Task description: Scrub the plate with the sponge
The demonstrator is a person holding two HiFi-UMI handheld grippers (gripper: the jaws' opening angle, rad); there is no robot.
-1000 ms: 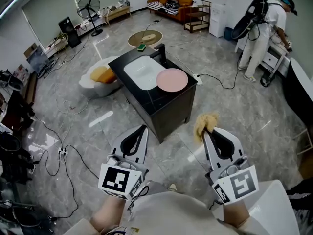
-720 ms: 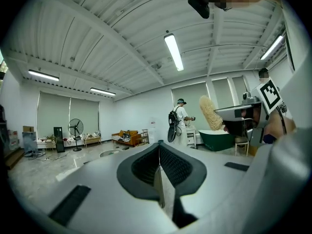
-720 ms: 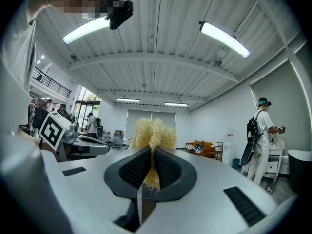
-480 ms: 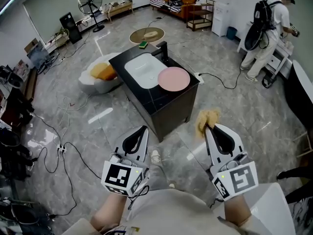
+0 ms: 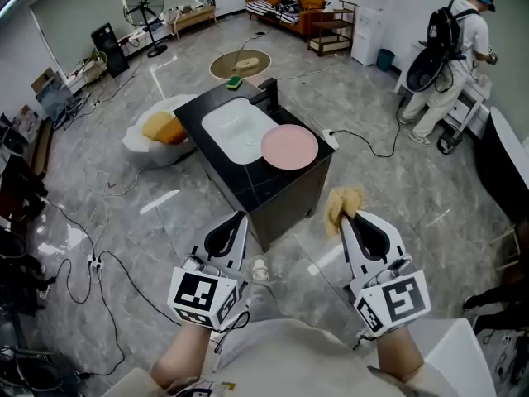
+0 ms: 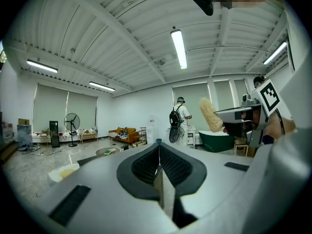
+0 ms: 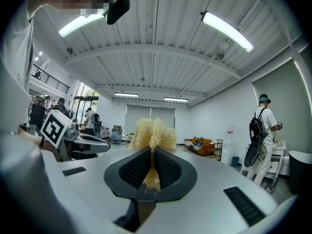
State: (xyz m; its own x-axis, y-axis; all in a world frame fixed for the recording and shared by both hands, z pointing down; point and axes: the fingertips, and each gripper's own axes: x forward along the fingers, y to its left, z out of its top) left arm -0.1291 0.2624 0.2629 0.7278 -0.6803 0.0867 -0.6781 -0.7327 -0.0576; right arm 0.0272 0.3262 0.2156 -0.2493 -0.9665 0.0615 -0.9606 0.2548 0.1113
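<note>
A pink plate (image 5: 289, 146) lies on the black counter (image 5: 248, 180), to the right of a white sink basin (image 5: 234, 129). My right gripper (image 5: 349, 215) is shut on a yellow fibrous sponge (image 5: 341, 203), which sticks out past its jaws (image 7: 151, 134). It hangs over the floor, short of the counter's near right corner. My left gripper (image 5: 238, 218) is shut with nothing in it, just short of the counter's near edge. In the left gripper view the jaws meet (image 6: 158, 147), and the sponge (image 6: 210, 115) shows at the right.
A person with a backpack (image 5: 446, 48) stands at a desk at the far right. A white beanbag with a yellow cushion (image 5: 154, 131) lies left of the counter. Cables (image 5: 107, 263) trail over the grey floor. A fan (image 5: 142, 11) and an orange sofa (image 5: 285, 8) stand at the back.
Both grippers have come closer to the counter and a little lower. The sponge stays in the right gripper's jaws.
</note>
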